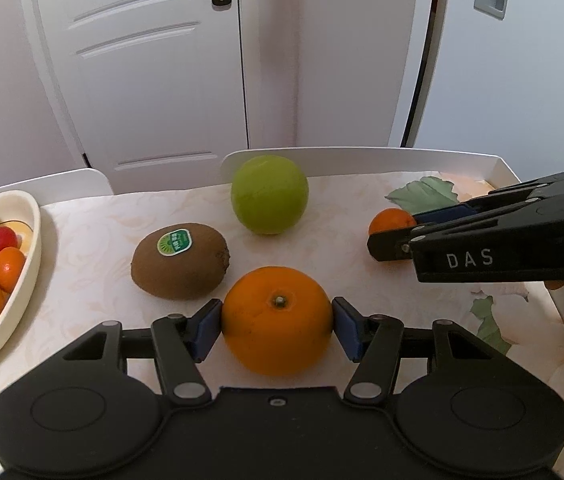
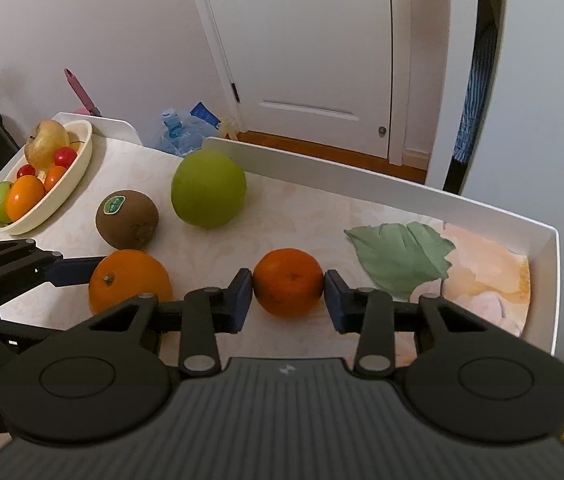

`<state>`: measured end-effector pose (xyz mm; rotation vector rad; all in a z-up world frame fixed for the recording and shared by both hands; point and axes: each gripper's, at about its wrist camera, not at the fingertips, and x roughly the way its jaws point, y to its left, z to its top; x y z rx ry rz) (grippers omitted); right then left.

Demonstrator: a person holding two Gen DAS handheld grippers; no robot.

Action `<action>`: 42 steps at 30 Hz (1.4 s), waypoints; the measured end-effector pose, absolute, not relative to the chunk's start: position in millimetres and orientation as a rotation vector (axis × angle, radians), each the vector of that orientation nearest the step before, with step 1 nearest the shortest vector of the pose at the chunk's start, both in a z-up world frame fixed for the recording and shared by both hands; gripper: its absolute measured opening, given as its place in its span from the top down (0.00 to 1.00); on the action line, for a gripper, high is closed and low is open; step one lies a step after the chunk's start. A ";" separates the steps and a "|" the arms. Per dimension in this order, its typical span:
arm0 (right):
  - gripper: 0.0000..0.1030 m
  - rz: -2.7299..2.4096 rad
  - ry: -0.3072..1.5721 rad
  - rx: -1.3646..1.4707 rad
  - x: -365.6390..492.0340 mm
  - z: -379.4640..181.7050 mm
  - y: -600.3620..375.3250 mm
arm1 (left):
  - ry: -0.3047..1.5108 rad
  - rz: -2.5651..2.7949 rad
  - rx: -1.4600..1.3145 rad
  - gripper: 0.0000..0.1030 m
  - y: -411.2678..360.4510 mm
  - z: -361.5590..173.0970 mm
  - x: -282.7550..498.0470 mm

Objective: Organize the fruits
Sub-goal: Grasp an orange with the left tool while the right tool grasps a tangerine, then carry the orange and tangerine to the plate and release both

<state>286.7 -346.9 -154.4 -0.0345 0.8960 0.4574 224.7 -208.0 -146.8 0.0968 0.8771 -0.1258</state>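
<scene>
Left tool (image 1: 277, 320) clamped on the orange (image 1: 277, 320), lower centre of the left view, blue pads (image 1: 208, 326) against both sides. Right tool (image 2: 288, 284) clamped on the tangerine (image 2: 288, 282), centre of the right view. Both fruits rest on the desk (image 2: 282, 216). Kiwi (image 1: 180, 261) and green apple (image 1: 269, 194) lie beyond the orange. Bowl (image 1: 22, 280) of mixed fruit at the left edge.

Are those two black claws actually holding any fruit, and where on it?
Left gripper pinches the large orange at its sides; right gripper likewise pinches the small orange.
</scene>
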 end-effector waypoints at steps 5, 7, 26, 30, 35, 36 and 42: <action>0.48 0.461 0.873 -0.034 280.4 -146.1 -346.6 | 0.858 -0.106 0.085 0.39 -199.5 -137.4 216.8; 0.48 0.460 0.863 -0.032 276.6 -141.2 -346.1 | 0.848 -0.095 0.081 0.39 -195.2 -133.2 212.5; 0.48 0.496 0.788 -0.035 229.3 -77.3 -291.8 | 0.742 -0.030 0.023 0.39 -135.4 -63.8 155.8; 0.48 0.510 0.774 -0.033 218.6 -62.6 -269.3 | 0.715 -0.012 0.021 0.39 -113.6 -47.9 146.5; 0.48 0.522 0.765 -0.025 208.0 -48.2 -236.4 | 0.696 0.001 0.014 0.39 -83.3 -31.9 137.4; 0.48 0.524 0.763 -0.025 206.4 -45.8 -228.5 | 0.694 0.002 0.013 0.39 -76.6 -29.2 136.5; 0.48 0.524 0.752 -0.013 199.7 -34.2 -184.8 | 0.681 0.003 0.017 0.39 -31.9 -16.6 133.6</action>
